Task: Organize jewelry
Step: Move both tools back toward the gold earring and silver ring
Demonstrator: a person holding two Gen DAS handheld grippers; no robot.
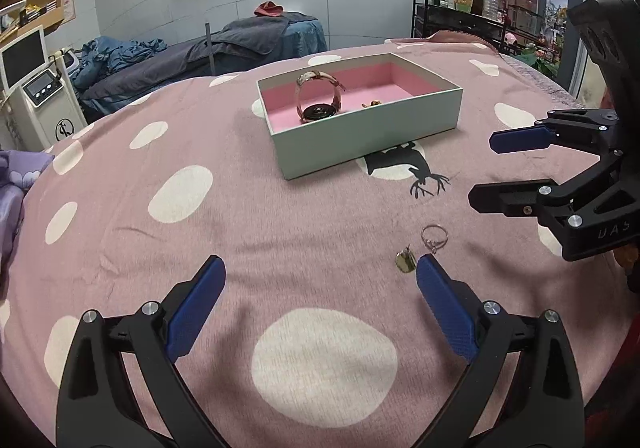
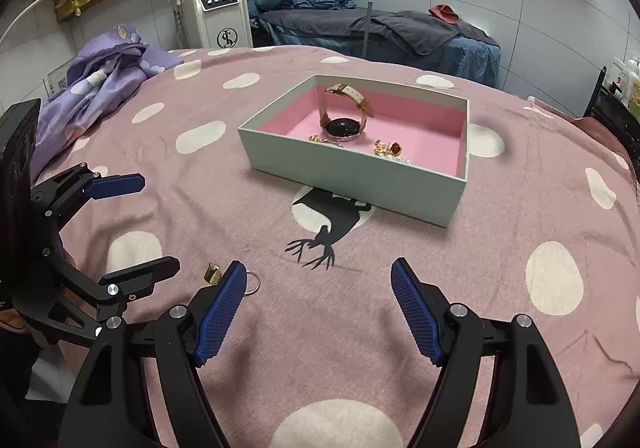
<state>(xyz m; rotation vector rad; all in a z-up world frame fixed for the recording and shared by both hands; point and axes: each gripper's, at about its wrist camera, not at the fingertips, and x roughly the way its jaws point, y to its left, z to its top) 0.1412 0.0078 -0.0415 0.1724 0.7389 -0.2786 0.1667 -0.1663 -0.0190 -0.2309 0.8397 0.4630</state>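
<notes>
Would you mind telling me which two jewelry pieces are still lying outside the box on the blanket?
The silver ring and the small gold piece beside it lie on the blanket; the watch and gold jewelry sit inside the box.

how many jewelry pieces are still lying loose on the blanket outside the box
2: a thin silver ring and a small gold ear-stud-like piece beside it, near the left hand-held gripper. Others could be hidden.

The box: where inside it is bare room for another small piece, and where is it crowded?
In the box, the pink floor along the right wall, beyond the gold earrings, is bare. The left-centre is crowded: the watch stands there with a gold chain beside it. Both grippers, left and right, are open.
</notes>
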